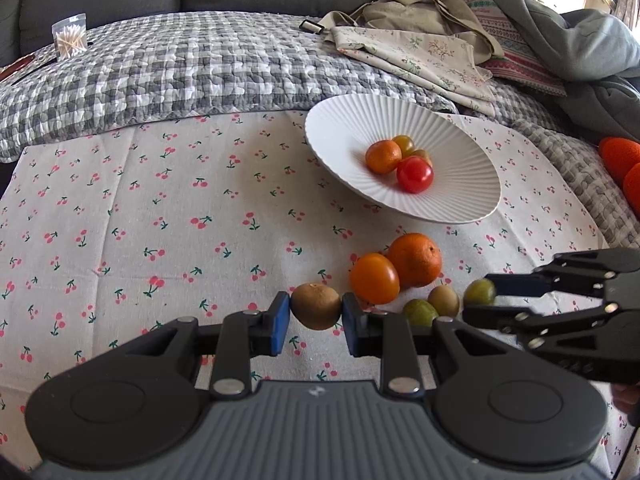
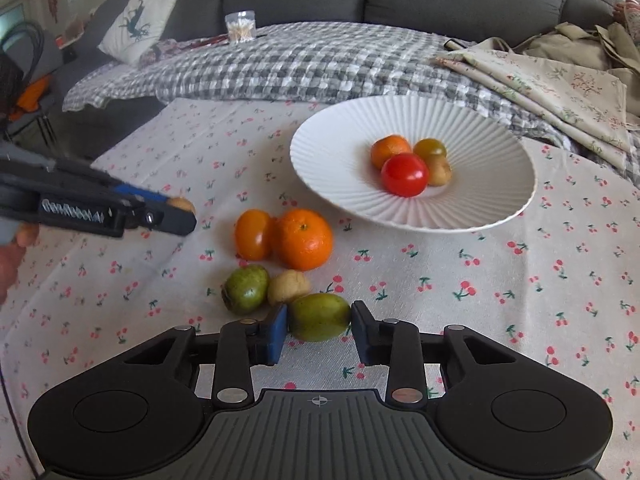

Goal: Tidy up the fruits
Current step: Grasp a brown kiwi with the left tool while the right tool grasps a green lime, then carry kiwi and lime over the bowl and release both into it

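Note:
My left gripper (image 1: 316, 318) is shut on a small brown fruit (image 1: 316, 306), held just above the cherry-print cloth; it also shows in the right wrist view (image 2: 176, 210). My right gripper (image 2: 319, 330) is shut on a green fruit (image 2: 320, 317); it shows in the left wrist view (image 1: 480, 300). On the cloth lie an orange (image 2: 305, 239), an orange tomato (image 2: 253, 234), a green fruit (image 2: 245, 289) and a tan fruit (image 2: 288, 286). The white ribbed plate (image 2: 480, 200) holds a red tomato (image 2: 404, 175), an orange fruit (image 2: 390, 150) and two small fruits.
The cherry-print cloth (image 1: 160, 220) covers the surface. Behind it lie a grey checked quilt (image 1: 180, 72), folded floral fabric (image 1: 420, 56) and a grey sofa. A bag of cotton swabs (image 1: 70, 38) stands at the back left. Orange objects (image 1: 620, 156) sit at the right edge.

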Available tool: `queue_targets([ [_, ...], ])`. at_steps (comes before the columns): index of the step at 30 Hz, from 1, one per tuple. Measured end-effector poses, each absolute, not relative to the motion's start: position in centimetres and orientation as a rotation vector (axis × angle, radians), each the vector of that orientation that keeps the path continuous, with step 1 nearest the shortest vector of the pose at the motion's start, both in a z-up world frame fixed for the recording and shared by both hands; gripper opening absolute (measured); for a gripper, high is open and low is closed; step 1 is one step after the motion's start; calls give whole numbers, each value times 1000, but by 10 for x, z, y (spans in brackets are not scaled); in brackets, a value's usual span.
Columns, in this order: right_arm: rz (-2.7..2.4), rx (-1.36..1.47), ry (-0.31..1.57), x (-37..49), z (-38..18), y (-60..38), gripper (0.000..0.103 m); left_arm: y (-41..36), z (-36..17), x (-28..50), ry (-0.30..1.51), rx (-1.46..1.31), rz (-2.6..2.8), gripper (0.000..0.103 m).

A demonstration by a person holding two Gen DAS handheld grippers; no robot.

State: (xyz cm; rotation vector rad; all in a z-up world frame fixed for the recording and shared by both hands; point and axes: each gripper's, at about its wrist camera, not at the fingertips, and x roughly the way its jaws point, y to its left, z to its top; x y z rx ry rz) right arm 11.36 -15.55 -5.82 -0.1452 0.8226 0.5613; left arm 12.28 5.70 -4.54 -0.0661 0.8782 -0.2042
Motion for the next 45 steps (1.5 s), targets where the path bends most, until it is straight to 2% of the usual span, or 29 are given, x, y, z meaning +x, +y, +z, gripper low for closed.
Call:
queue_targets([
  [25, 432, 45, 687, 98, 0, -219, 33, 50, -24, 120, 774, -97, -207, 26],
  [45, 359, 72, 625, 122, 6, -224, 33, 28, -16, 147, 665, -41, -251, 26],
])
